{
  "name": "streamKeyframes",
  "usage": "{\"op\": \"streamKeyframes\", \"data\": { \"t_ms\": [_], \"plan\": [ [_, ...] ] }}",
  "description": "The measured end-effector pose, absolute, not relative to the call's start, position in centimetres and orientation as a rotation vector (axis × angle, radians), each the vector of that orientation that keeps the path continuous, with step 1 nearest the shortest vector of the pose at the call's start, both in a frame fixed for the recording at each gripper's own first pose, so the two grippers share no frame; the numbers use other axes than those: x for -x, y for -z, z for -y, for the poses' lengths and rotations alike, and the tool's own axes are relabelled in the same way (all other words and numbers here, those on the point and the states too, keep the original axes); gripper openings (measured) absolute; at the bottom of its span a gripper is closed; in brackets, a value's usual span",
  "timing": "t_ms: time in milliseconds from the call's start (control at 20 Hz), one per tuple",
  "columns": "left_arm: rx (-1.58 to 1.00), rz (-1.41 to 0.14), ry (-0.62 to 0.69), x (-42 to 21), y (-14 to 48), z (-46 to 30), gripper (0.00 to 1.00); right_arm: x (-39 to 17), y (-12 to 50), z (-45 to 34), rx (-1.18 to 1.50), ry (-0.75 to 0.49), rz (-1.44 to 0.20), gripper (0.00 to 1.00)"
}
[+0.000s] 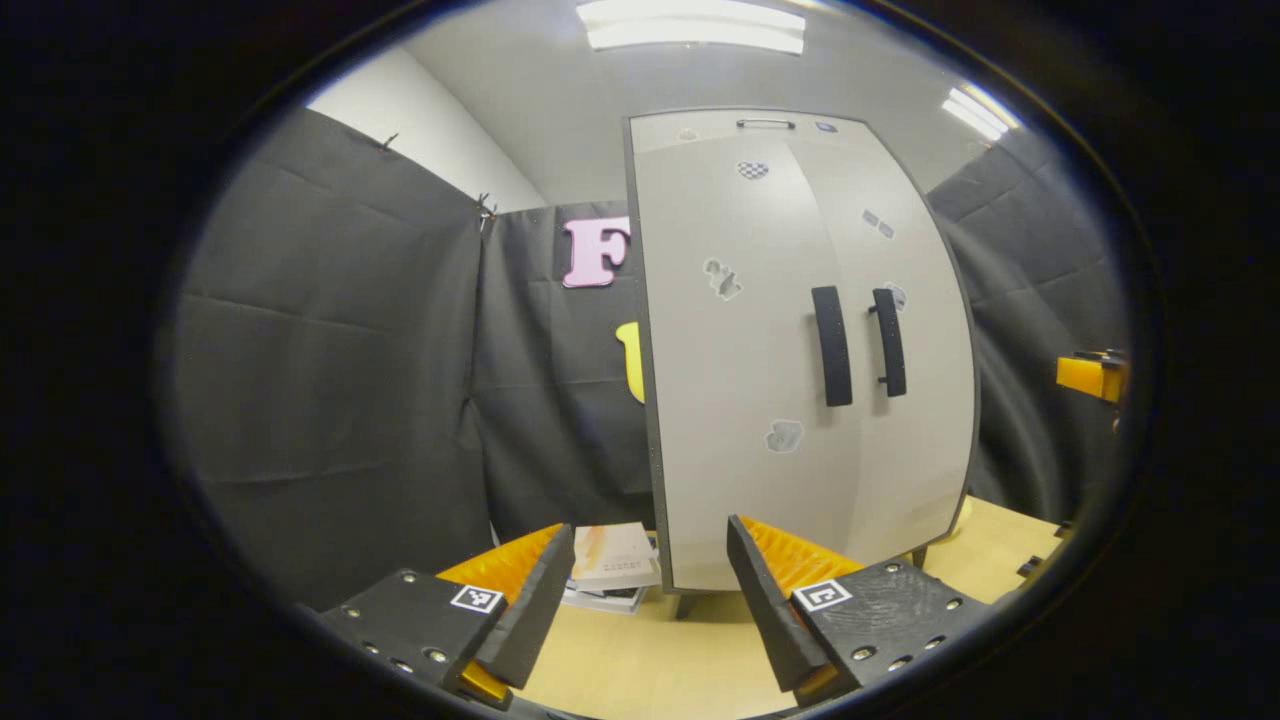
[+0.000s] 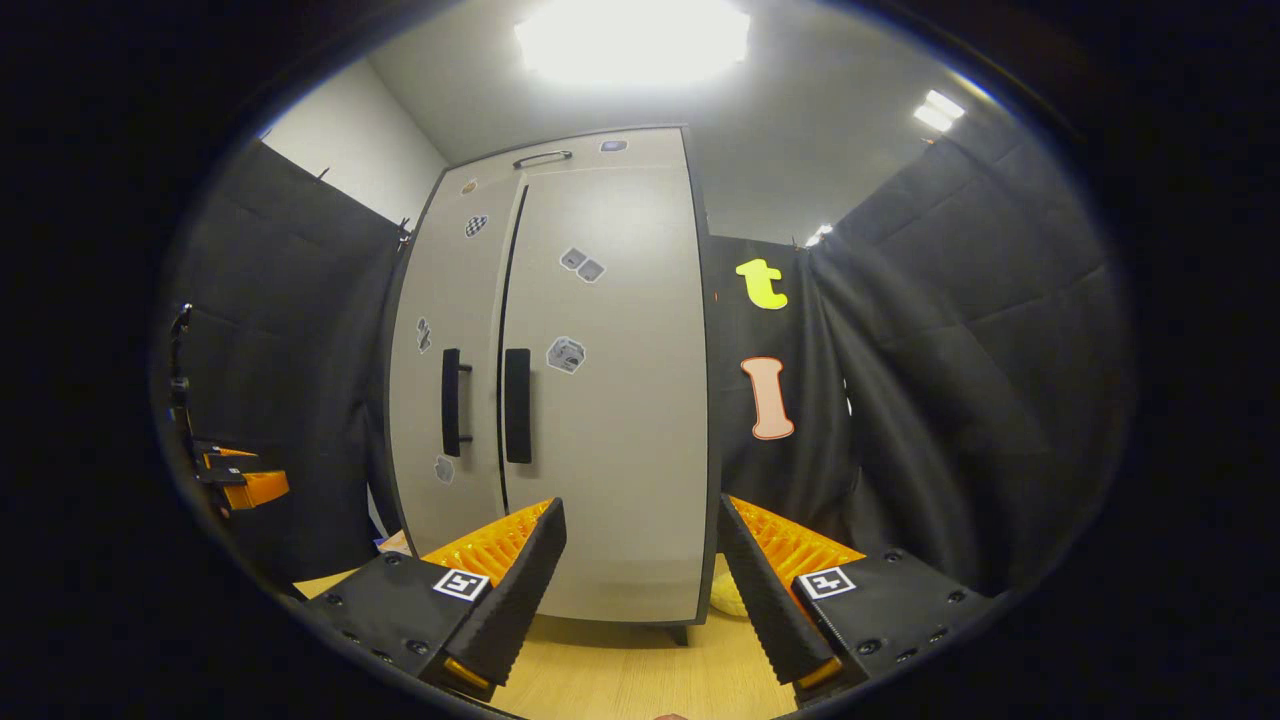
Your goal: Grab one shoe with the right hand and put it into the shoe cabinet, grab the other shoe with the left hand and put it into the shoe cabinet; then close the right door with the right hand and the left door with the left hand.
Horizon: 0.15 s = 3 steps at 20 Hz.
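Observation:
The grey shoe cabinet (image 1: 800, 350) stands on the wooden table with both doors shut. Two dark vertical handles (image 1: 832, 345) sit side by side at its middle. No shoe is to be seen. My left gripper (image 1: 650, 590) is open, in front of the cabinet's left door and a short way off it, with nothing between its fingers. In the right gripper view the cabinet (image 2: 560, 380) shows its handles (image 2: 517, 405) left of centre. My right gripper (image 2: 640, 580) is open and holds nothing, before the right door. The other gripper (image 2: 240, 480) shows at the far left.
A stack of books or papers (image 1: 612, 565) lies on the table (image 1: 640, 660) left of the cabinet's foot. Something pale yellow (image 2: 725, 598) lies at the cabinet's lower right corner. The right gripper (image 1: 1090, 375) shows at the right edge. Black cloth walls close in on both sides.

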<state>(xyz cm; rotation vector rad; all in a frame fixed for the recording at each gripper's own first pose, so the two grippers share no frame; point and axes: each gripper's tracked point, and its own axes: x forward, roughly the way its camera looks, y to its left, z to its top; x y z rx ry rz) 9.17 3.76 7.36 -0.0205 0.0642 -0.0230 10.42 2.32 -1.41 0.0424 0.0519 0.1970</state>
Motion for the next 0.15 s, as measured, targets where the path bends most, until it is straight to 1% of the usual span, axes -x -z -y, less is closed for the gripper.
{"op": "streamKeyframes", "data": {
  "t_ms": [150],
  "plan": [
    [0.022, -0.067, 0.021, -9.23, -7.18, -3.77, 0.83, -10.51, 1.46, -2.34, -0.04, -0.198, -0.053, 0.96]
  ]
}}
